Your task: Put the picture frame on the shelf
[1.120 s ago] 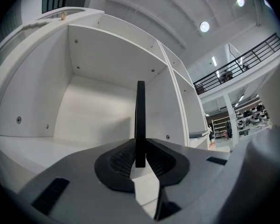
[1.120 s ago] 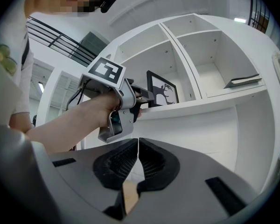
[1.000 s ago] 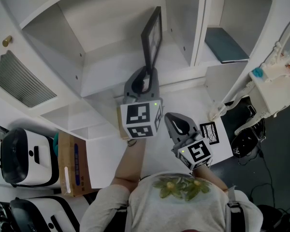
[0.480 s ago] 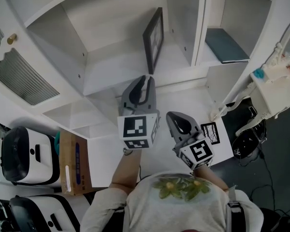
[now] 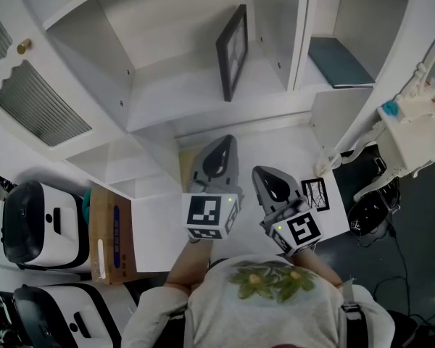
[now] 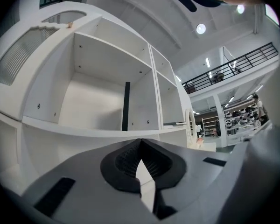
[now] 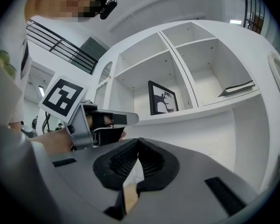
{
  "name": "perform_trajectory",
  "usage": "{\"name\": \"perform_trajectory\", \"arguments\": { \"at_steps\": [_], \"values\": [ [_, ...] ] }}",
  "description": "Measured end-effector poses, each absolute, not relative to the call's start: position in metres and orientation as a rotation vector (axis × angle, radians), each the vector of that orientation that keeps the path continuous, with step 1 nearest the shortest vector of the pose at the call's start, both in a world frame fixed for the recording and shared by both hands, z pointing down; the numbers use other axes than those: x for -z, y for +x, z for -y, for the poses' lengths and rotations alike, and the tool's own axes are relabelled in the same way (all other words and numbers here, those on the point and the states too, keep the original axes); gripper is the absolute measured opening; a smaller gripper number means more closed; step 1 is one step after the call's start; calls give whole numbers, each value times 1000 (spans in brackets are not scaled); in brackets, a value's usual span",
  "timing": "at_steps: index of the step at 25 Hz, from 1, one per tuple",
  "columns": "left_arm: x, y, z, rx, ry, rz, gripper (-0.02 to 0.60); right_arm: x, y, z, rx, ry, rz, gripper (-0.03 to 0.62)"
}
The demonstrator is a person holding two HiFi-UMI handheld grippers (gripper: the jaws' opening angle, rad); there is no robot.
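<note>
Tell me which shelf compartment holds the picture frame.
The wide compartment left of the divider: the frame stands upright in it. The narrower compartment beside it holds only a flat dark slab lying down.

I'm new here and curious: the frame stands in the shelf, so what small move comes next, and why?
Probably just lower both grippers: the picture frame stands upright in the shelf, and the left gripper and right gripper are shut, empty, clear of it.
</note>
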State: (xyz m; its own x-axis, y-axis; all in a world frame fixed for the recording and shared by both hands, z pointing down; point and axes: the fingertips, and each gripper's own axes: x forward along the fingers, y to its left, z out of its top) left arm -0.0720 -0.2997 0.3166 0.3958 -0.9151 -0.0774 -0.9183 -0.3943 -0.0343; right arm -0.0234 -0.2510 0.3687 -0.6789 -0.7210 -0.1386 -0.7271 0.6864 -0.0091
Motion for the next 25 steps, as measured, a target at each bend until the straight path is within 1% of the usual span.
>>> {"name": "perform_trajectory", "arguments": {
  "at_steps": [9, 19, 25],
  "values": [
    [-354, -55, 267, -4, -2651, -1656, 28, -373, -18, 231, -83, -1173, -2803, 31],
    [-366, -46, 241, -54, -2707, -1662, 28, -378, -12, 218, -73, -1145, -2825, 31],
    [-377, -42, 230, 12, -2721, -1675, 28, -380, -11, 209, -51, -1122, -2828, 31]
  ]
}}
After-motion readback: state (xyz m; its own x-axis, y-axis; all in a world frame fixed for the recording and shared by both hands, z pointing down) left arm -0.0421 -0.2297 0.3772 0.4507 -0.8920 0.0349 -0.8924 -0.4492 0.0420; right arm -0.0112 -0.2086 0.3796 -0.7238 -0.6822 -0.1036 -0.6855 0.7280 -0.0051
